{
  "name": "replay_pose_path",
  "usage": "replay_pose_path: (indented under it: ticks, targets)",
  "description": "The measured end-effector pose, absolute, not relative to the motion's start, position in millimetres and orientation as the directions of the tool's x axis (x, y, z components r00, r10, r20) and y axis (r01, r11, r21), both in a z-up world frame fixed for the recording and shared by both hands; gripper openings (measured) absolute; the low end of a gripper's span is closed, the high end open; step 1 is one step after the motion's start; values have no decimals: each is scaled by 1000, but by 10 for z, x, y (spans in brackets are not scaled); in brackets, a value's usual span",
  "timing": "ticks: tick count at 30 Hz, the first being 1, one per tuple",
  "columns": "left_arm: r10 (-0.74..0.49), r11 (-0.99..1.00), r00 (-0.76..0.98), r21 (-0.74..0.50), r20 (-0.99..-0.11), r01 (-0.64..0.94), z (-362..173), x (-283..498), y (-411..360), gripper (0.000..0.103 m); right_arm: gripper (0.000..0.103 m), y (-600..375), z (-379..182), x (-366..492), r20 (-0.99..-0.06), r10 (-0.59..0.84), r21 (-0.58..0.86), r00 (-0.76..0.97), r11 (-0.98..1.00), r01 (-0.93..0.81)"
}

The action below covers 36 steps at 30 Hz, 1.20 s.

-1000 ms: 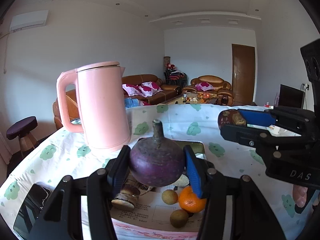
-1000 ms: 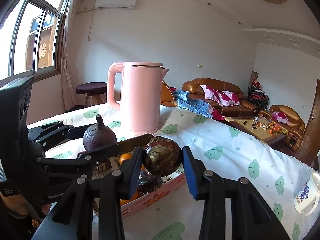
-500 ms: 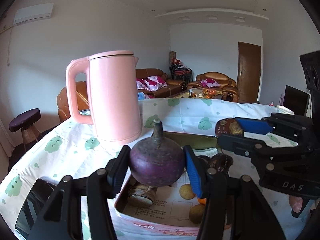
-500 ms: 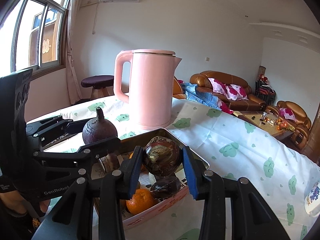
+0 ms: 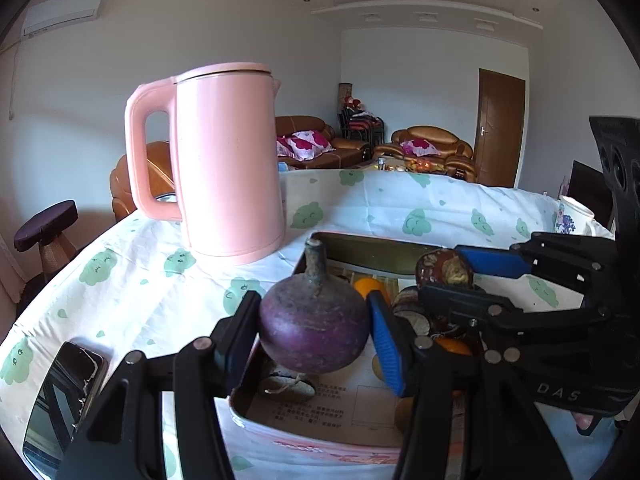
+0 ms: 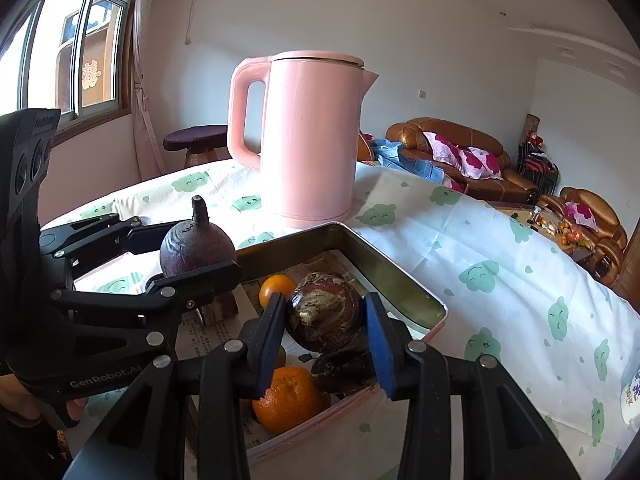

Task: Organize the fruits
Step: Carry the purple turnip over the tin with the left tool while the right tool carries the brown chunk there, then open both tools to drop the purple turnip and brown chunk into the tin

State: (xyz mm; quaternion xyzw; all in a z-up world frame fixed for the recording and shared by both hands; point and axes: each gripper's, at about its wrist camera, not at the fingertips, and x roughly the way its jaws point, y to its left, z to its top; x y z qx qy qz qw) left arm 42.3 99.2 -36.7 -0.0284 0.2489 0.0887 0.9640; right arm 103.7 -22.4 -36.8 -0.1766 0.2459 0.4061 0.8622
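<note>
My left gripper (image 5: 312,332) is shut on a round purple fruit with a stubby stem (image 5: 314,328), hanging over the near left part of a shallow tin tray (image 5: 372,246). That purple fruit (image 6: 196,246) shows at the left in the right wrist view. My right gripper (image 6: 324,330) is shut on a dark brown, mottled round fruit (image 6: 324,312) above the tray (image 6: 400,276). The brown fruit (image 5: 444,268) appears to the right in the left wrist view. Oranges (image 6: 286,398) and other small fruits lie on paper inside the tray.
A tall pink kettle (image 5: 228,160) stands just behind the tray on the white cloud-print tablecloth (image 6: 480,248). A phone (image 5: 60,400) lies at the near left. A patterned mug (image 5: 572,216) sits at the far right edge. Sofas and a stool stand beyond the table.
Both grippers have sunk and moved forward over the tray, each keeping its fruit. The kettle and tray now look nearer and larger.
</note>
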Motion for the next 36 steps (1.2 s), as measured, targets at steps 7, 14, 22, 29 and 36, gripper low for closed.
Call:
replay_pose_path:
  ticks: [7,14,22,29,36]
  targets:
    - [151,984,851,-8,-502,-180,-379,458,994,56,42,-207,-429,1087,-588,606,-96,536,605,-790]
    - [129,985,842,-33,-523,-171,-394,495,1037,56,42,-186,-461,1078,-598,601,-101,530,599,-794]
    - [129,982,841,-48,-526,-181,-397,488,1072,56,42,-150,-471,1091,-605,611,-95,511,582,-808]
    - [152,981,859,-34,-490,-193,-307,399,1069,69,48,-178,-462,1094,-600,608,-101,520,587,-803]
    - [154,983,892,-28,-425,-183,-115,215,1019,88,56,-337,-360,1058,-569,626,-60,533,615,-787]
